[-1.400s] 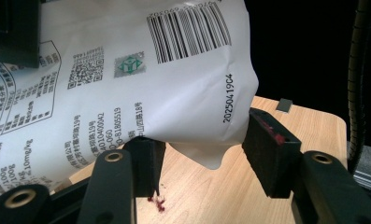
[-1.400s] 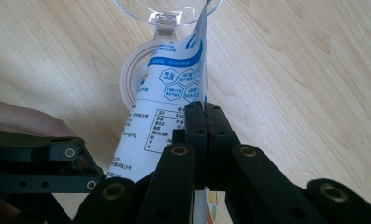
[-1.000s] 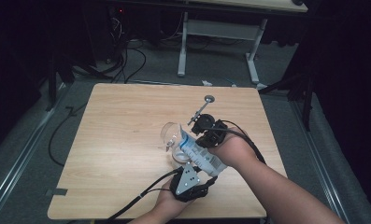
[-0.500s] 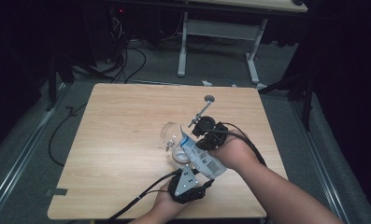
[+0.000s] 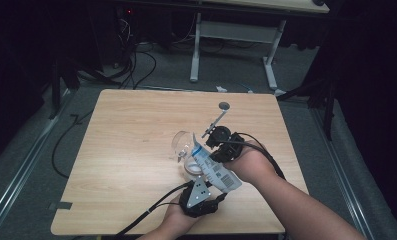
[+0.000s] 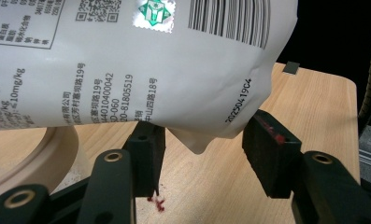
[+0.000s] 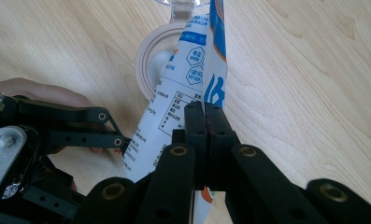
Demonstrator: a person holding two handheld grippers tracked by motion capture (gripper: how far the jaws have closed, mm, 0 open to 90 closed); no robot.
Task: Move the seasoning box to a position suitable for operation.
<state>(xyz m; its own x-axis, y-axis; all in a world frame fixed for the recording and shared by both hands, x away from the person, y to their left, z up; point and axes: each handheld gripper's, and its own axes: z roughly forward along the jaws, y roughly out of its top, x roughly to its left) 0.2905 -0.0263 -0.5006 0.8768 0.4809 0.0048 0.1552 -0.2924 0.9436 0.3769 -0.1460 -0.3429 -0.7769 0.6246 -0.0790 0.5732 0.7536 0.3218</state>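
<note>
Right tool clamped on the edge of the white-and-blue pouch, held tilted above the round container, mouth end lowest over its opening. Left tool parted beneath the pouch's bottom corner, pads clear of it, gripping nothing. Clear jar lying just beyond the container; long-handled spoon farther behind on the surface. Red specks noted beside the container, under the left tool. Judged step: emptying the pouch into the container. Recommended: keep mouth centred over the container, raise bottom corner gradually with left tool, avoid spillage past the rim.
</note>
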